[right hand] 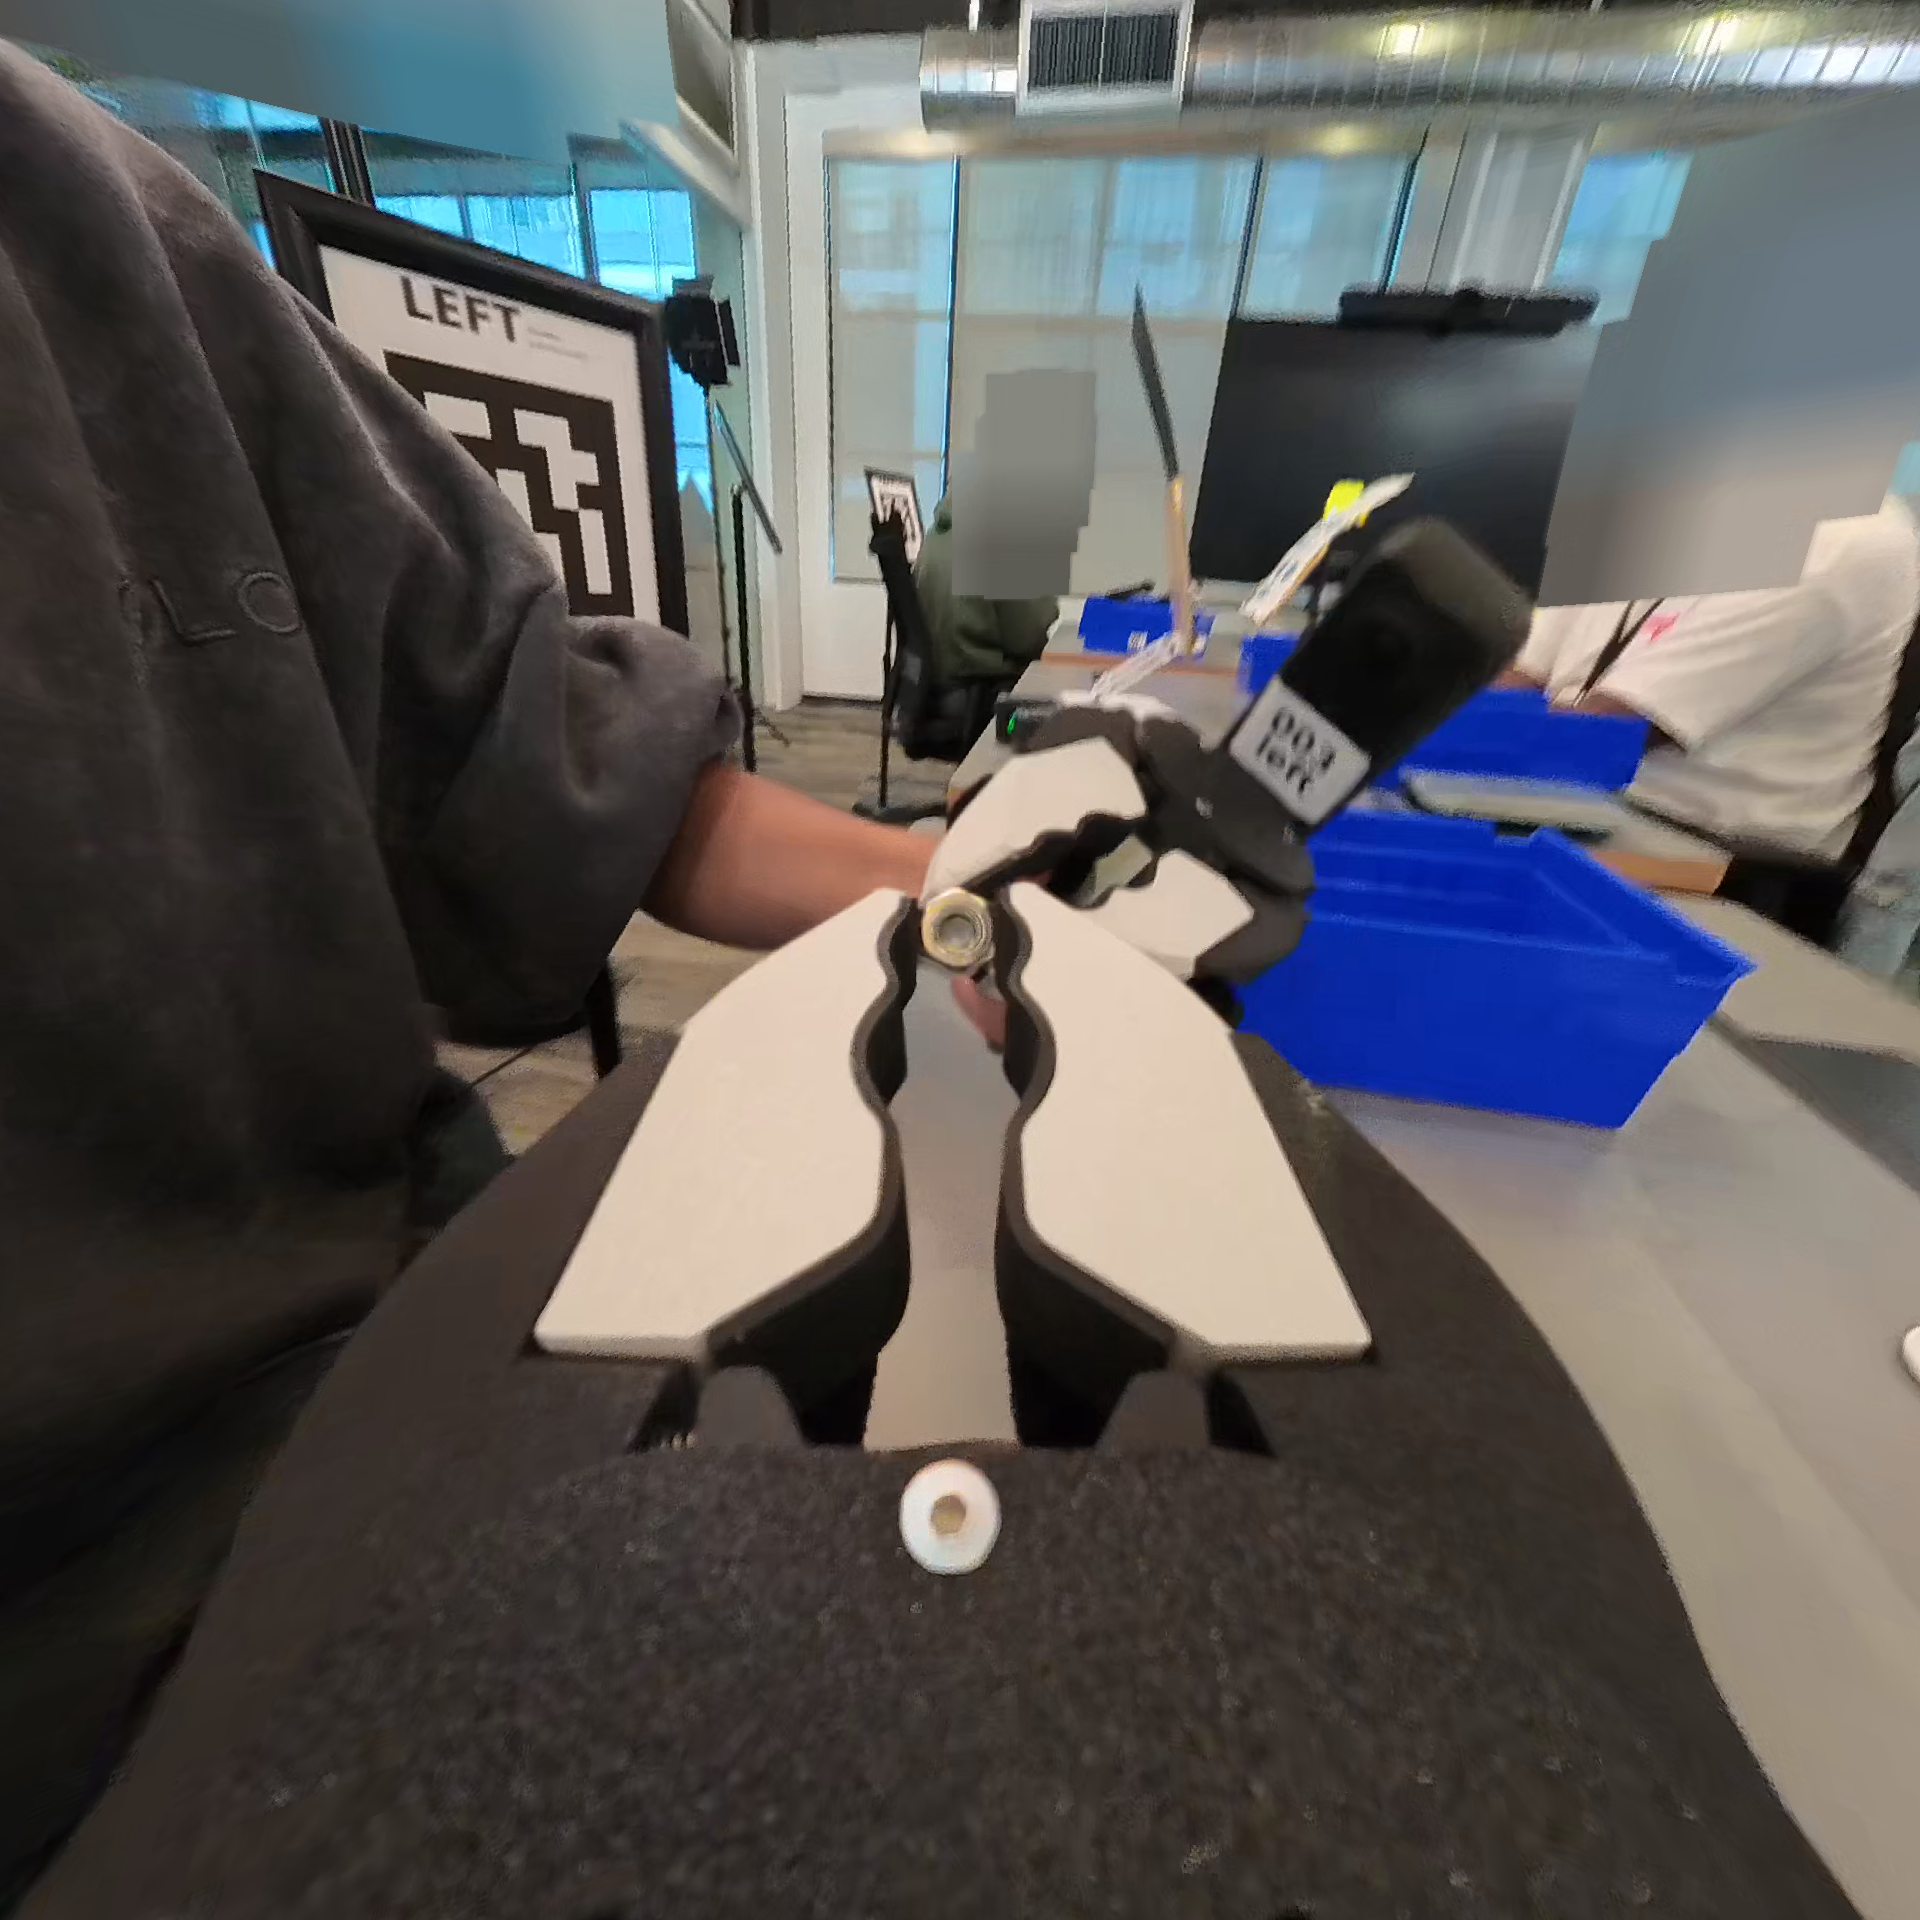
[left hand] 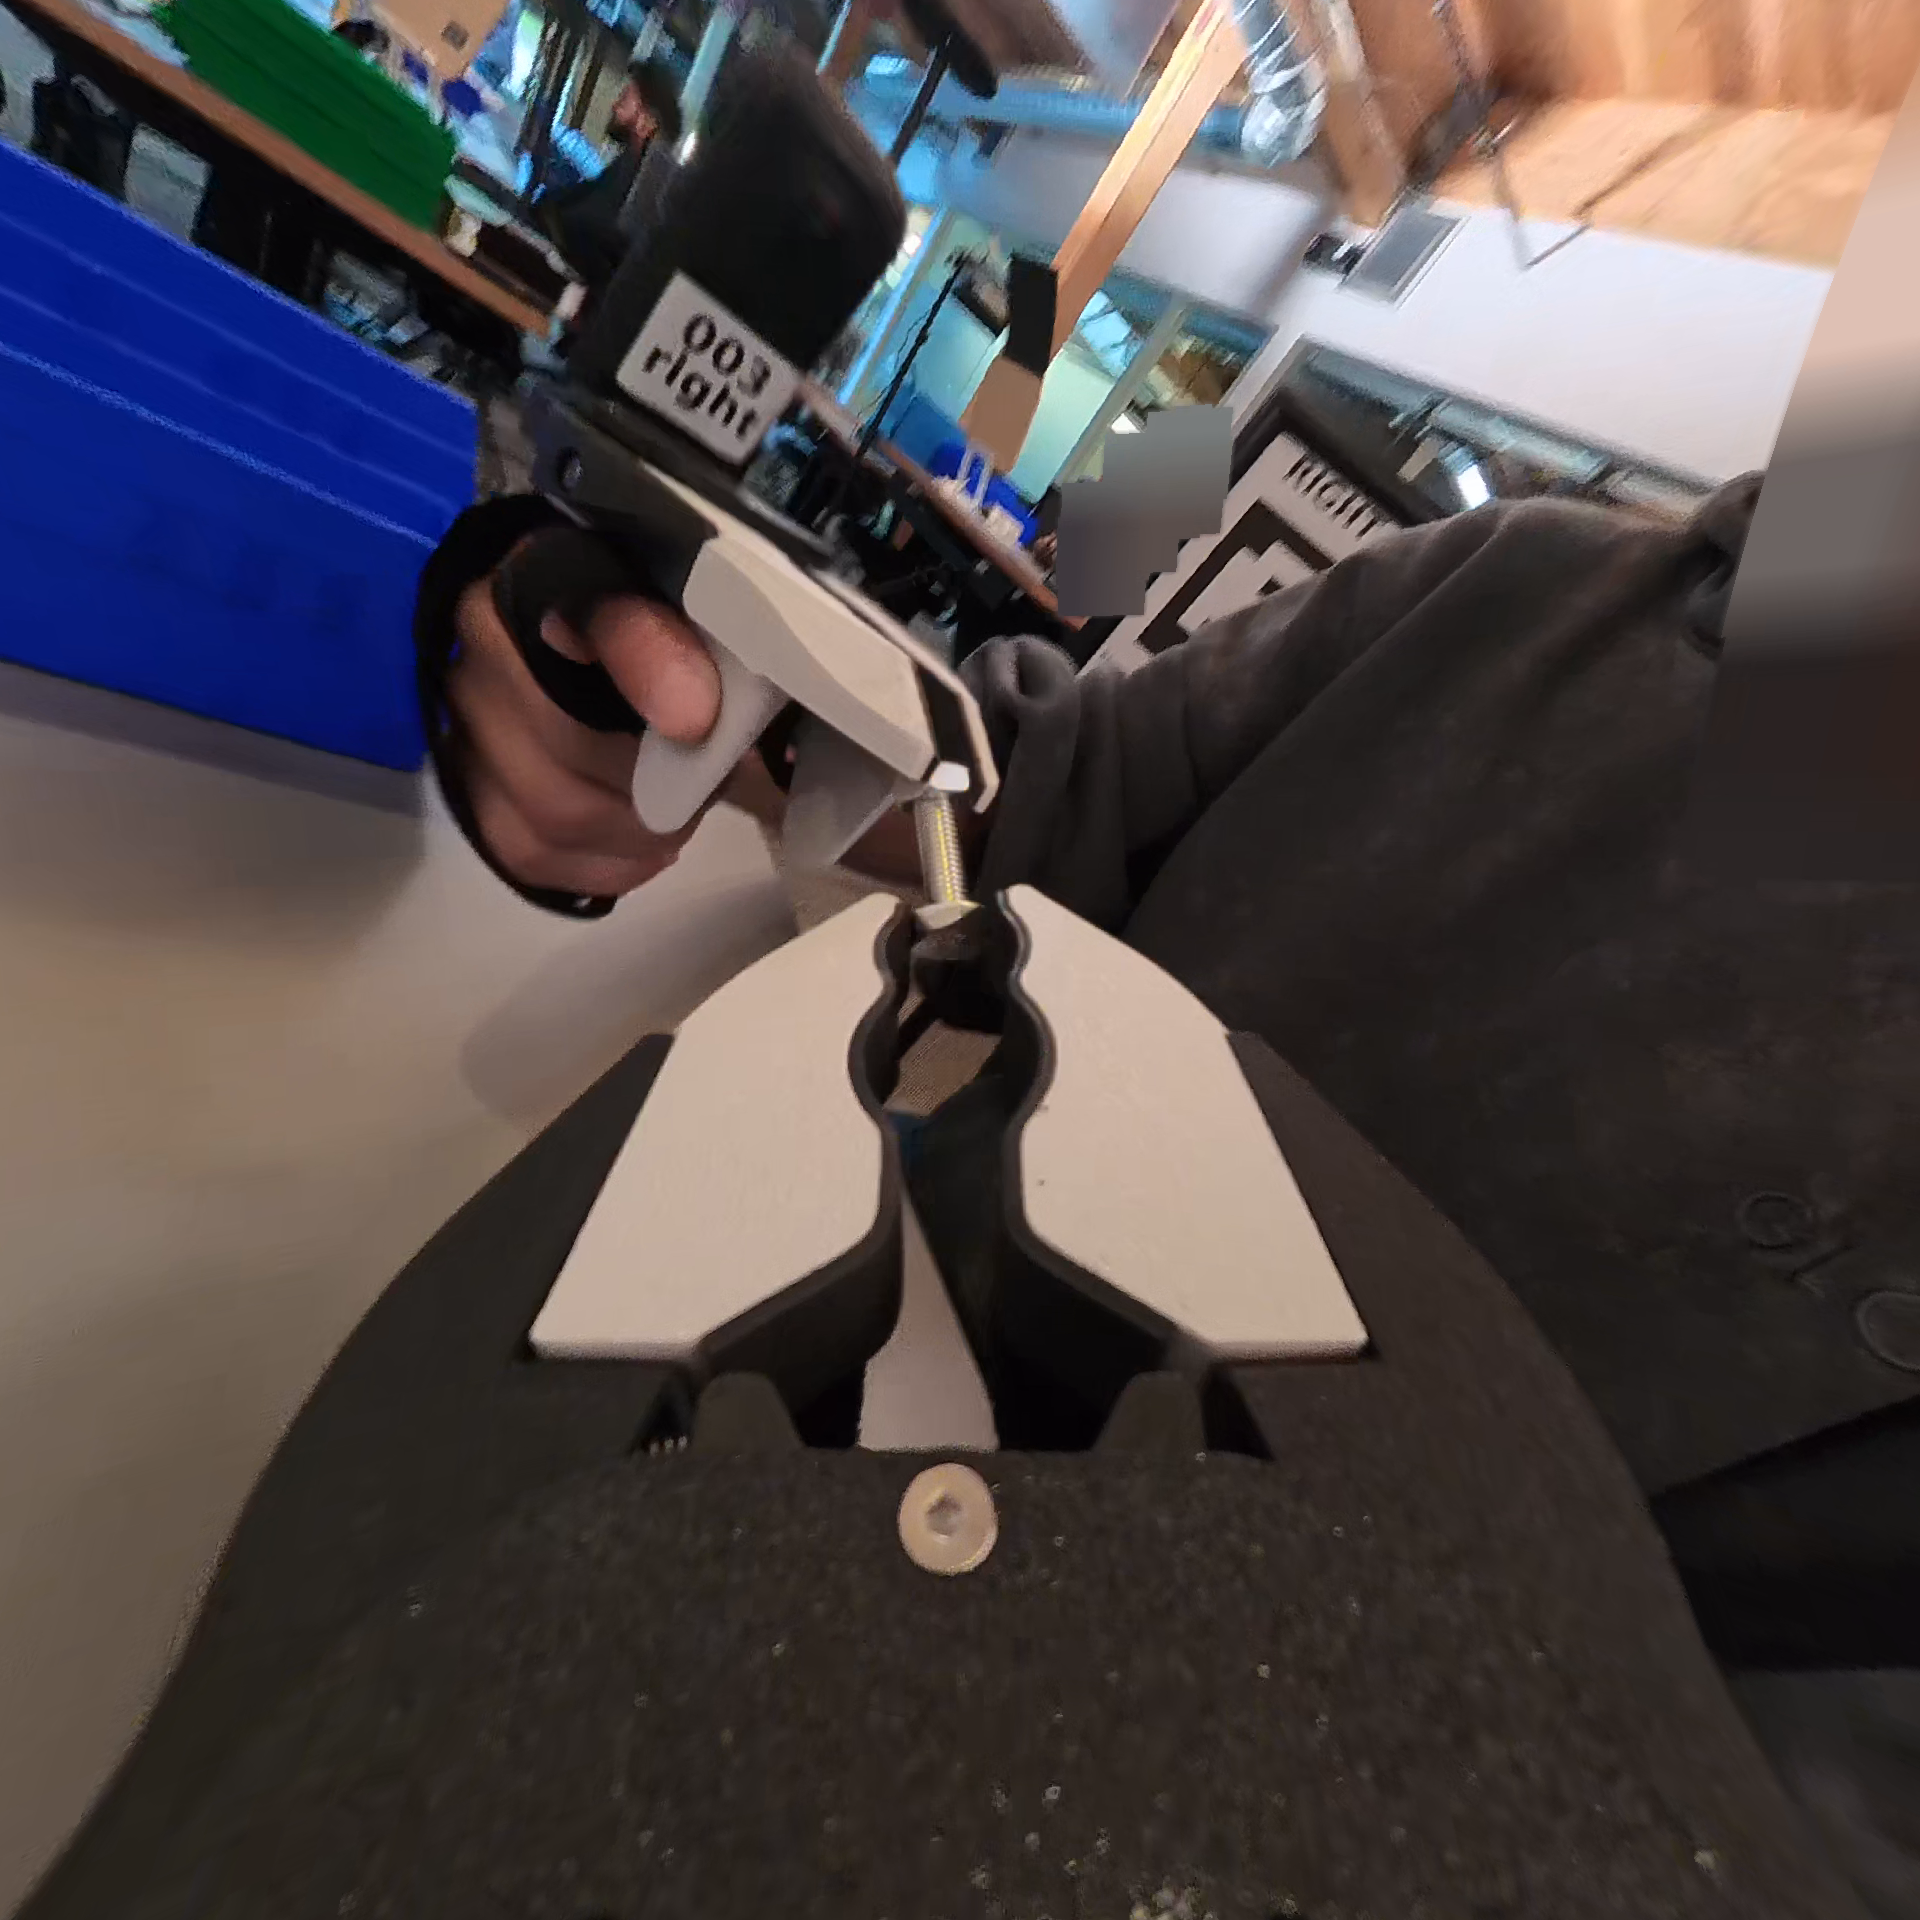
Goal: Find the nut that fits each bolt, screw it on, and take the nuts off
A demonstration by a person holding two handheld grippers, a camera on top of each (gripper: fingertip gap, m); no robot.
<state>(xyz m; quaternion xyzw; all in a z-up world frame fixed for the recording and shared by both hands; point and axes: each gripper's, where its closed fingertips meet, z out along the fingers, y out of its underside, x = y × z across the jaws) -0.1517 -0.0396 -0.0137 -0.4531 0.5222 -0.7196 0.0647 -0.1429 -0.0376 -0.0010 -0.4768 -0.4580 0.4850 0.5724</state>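
**Steel bolt and nut held between two grippers above the table**

Steel shows in two small parts: one threaded bolt [left hand: 943,852] and one hex nut [right hand: 957,932]. In the left wrist view the left gripper [left hand: 954,920] pinches the bolt's hex head between its fingertips, shank pointing up and away toward the right gripper [left hand: 940,784], whose tips meet the far end of the thread. In the right wrist view the right gripper [right hand: 957,935] is closed on the nut, seen face-on with its hole toward the camera, and the left gripper [right hand: 997,883] reaches in from behind it. Both parts are held in the air, off the table.

Two grippers, two hands: one hand [left hand: 582,727] wraps the right gripper's grip, and a bare forearm [right hand: 790,852] leads to the left one. One person in a dark grey sweatshirt [left hand: 1455,883] holds both.

A pale grey table [left hand: 260,987] lies below, with stacked blue bins [left hand: 208,499] on it; a blue bin [right hand: 1475,956] also stands on the table in the right wrist view. Around is a workshop with windows, ceiling ducts and a framed black-and-white marker board [right hand: 520,436].

Whether the nut is threaded on cannot be told; the bolt is hidden behind the nut in the right wrist view, and the background is blurred
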